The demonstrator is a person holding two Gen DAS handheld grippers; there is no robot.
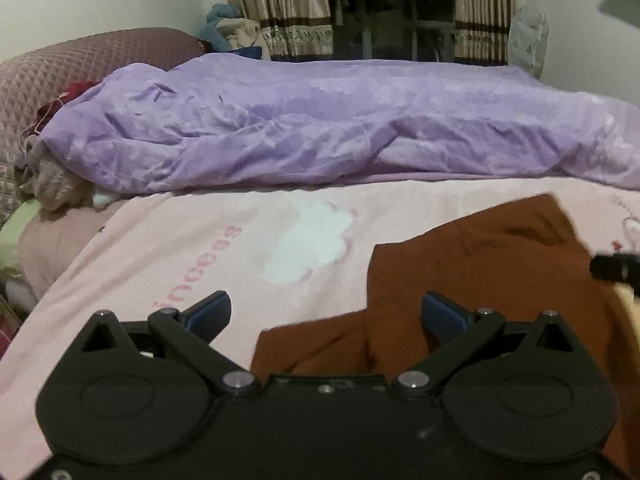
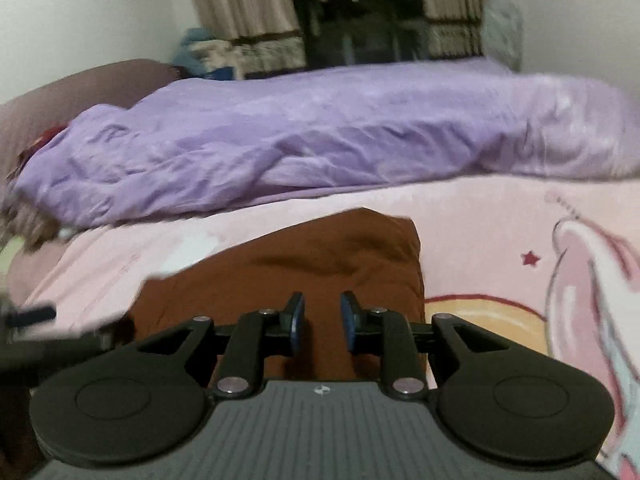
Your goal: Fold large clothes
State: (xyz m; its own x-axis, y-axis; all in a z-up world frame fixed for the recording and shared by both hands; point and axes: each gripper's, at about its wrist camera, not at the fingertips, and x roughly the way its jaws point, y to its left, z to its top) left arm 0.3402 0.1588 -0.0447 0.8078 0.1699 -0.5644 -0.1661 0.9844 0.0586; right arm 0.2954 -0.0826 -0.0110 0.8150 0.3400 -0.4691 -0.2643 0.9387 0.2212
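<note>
A rust-brown garment (image 1: 480, 276) lies partly folded on the pink bed sheet (image 1: 180, 248). My left gripper (image 1: 326, 314) is open wide and empty, hovering over the garment's left edge. In the right wrist view the same brown garment (image 2: 300, 268) lies ahead, and my right gripper (image 2: 322, 320) hovers above its near part with its blue pads a small gap apart, holding nothing. A tip of the right gripper shows at the right edge of the left wrist view (image 1: 616, 266). Part of the left gripper shows at the left edge of the right wrist view (image 2: 28, 316).
A crumpled purple duvet (image 1: 320, 132) lies across the bed behind the garment. A quilted mauve headboard (image 1: 60, 76) and loose clothes are at the left. Curtains (image 1: 280, 4) and a dark window are at the back. A cartoon print (image 2: 580, 280) marks the pink sheet at right.
</note>
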